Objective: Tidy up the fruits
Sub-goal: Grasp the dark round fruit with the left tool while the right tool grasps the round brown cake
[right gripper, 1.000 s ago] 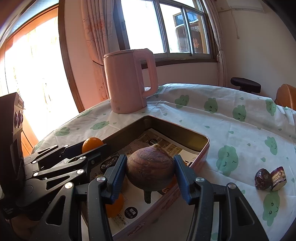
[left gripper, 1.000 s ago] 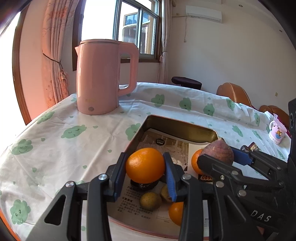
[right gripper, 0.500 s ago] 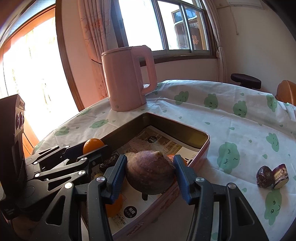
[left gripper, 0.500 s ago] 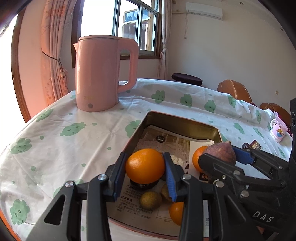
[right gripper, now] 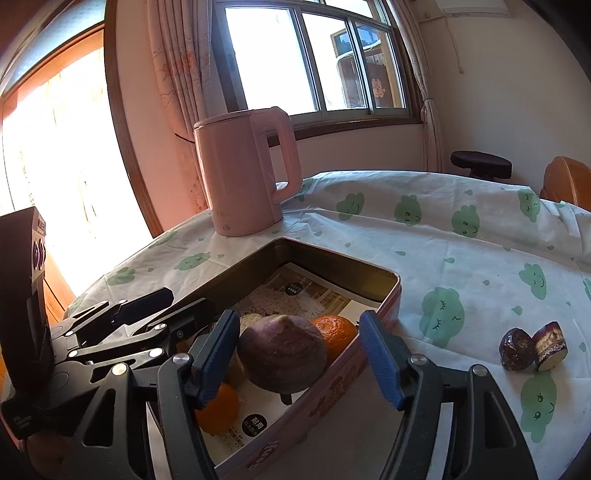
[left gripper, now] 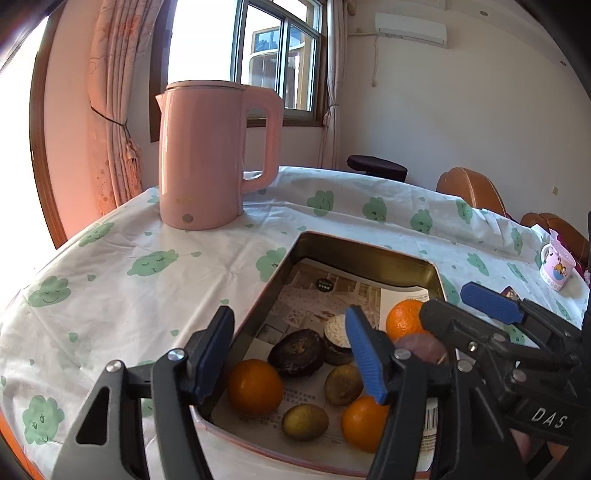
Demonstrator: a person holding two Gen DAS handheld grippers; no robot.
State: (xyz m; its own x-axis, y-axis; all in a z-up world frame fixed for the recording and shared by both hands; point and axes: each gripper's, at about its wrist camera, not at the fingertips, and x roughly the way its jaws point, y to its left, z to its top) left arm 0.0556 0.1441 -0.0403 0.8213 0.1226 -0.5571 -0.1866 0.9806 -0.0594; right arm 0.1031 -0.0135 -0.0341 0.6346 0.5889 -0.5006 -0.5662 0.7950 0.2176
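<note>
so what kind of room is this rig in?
Looks like a home dining room: a table with a cloud-print tablecloth, a pink electric kettle by a curtained window, and a wall air conditioner.

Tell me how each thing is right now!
Left gripper: opening, nothing between its pads.
Right gripper: opening, purple fruit loose between its pads.
Tin box: lid off, fruit inside.
Pink kettle: upright, lid shut.
Mug: upright.
</note>
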